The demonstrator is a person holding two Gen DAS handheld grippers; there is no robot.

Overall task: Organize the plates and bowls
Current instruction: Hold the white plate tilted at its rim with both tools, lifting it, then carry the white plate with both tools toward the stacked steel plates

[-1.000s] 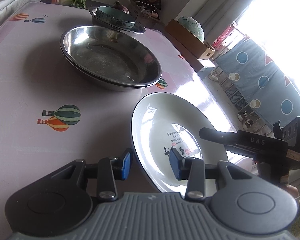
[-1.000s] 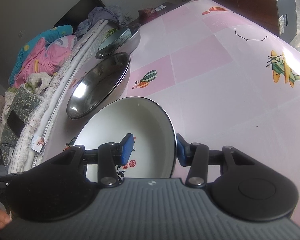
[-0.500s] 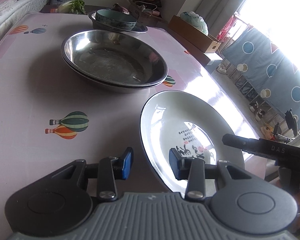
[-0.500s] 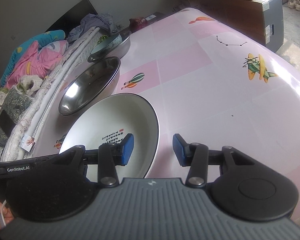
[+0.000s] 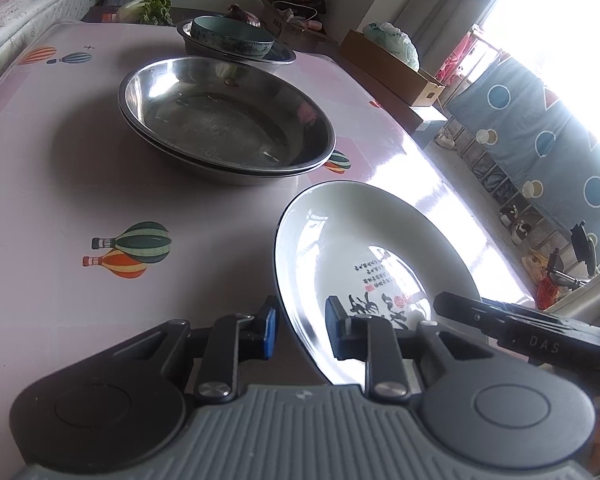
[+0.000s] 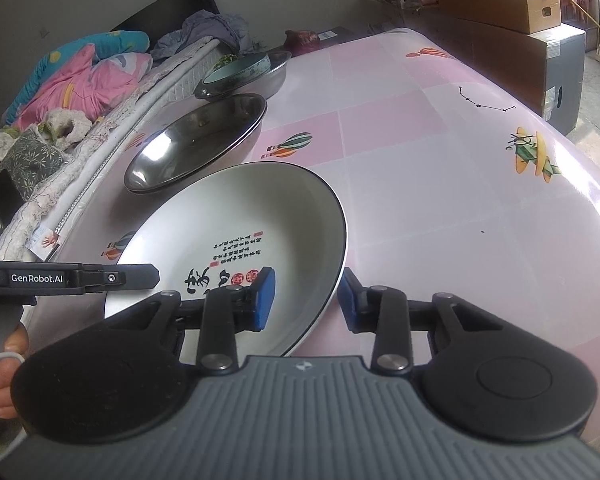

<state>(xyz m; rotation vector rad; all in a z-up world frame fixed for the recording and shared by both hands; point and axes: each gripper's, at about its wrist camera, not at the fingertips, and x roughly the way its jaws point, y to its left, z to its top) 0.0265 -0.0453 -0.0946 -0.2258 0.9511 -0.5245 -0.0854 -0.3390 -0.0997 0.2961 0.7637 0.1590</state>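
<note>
Both grippers are closing in on the white ceramic plate with black rim and calligraphy (image 6: 236, 240) from opposite edges: the left gripper (image 5: 300, 330) and right gripper (image 6: 306, 298) each straddling the rim, pads not quite pinching yet. It's sitting near the pink balloon-print tabletop (image 6: 440, 184) edge, so an uneven squeeze could be tipping that slick glaze loose. Farther back, the stacked steel basins (image 5: 224, 120) are leaving little room for swinging it over.

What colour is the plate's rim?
Black, around a white plate; clearest in the right wrist view.
</note>
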